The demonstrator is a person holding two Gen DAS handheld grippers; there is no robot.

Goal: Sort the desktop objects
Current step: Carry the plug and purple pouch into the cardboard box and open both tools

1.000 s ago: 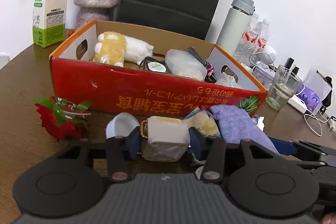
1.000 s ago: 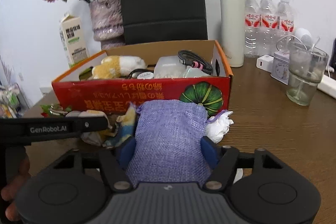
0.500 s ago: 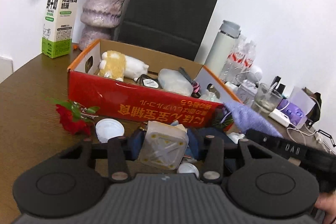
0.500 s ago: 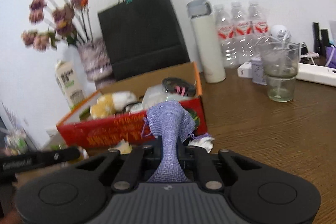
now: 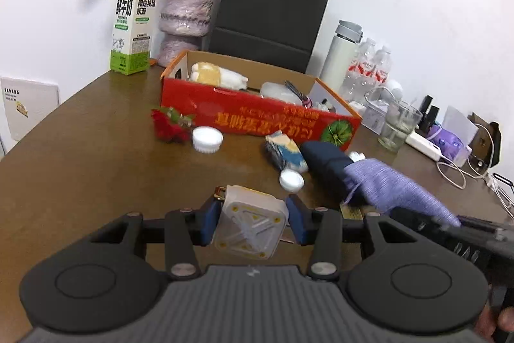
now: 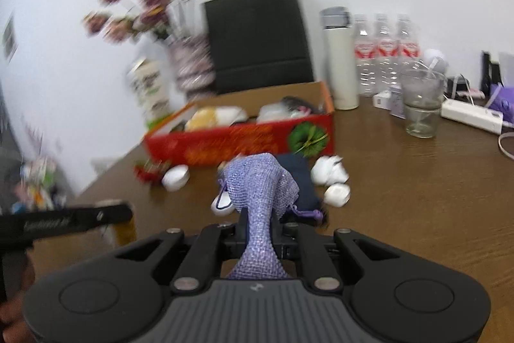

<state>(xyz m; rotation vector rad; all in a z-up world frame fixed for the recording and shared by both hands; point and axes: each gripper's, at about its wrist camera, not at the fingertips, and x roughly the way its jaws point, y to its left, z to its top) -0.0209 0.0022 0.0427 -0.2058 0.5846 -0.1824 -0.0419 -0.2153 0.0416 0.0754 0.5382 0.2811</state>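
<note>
1. The left gripper is pinching a small square translucent box between its blue fingers, lifted clear of the brown surface, likely so it can be carried to a sorting place.
2. The right gripper is holding its fingers pressed tightly together on the neck of a lilac woven drawstring pouch; the cloth is bunching into a narrow waist where it is squeezed, and the fuller part is standing up beyond the fingers.
3. A red cardboard box with an open top is sitting toward the far edge of the surface, already holding a yellow-and-white plush toy and other small items, so it is probably the collecting place.
4. Still lying loose in front of the box are a red artificial rose, two white lids, a patterned cloth and a dark navy pouch.
5. Along the far edge are standing a milk carton, a vase of dried flowers, a black paper bag and a white flask, seemingly left out of the sorting.
</note>
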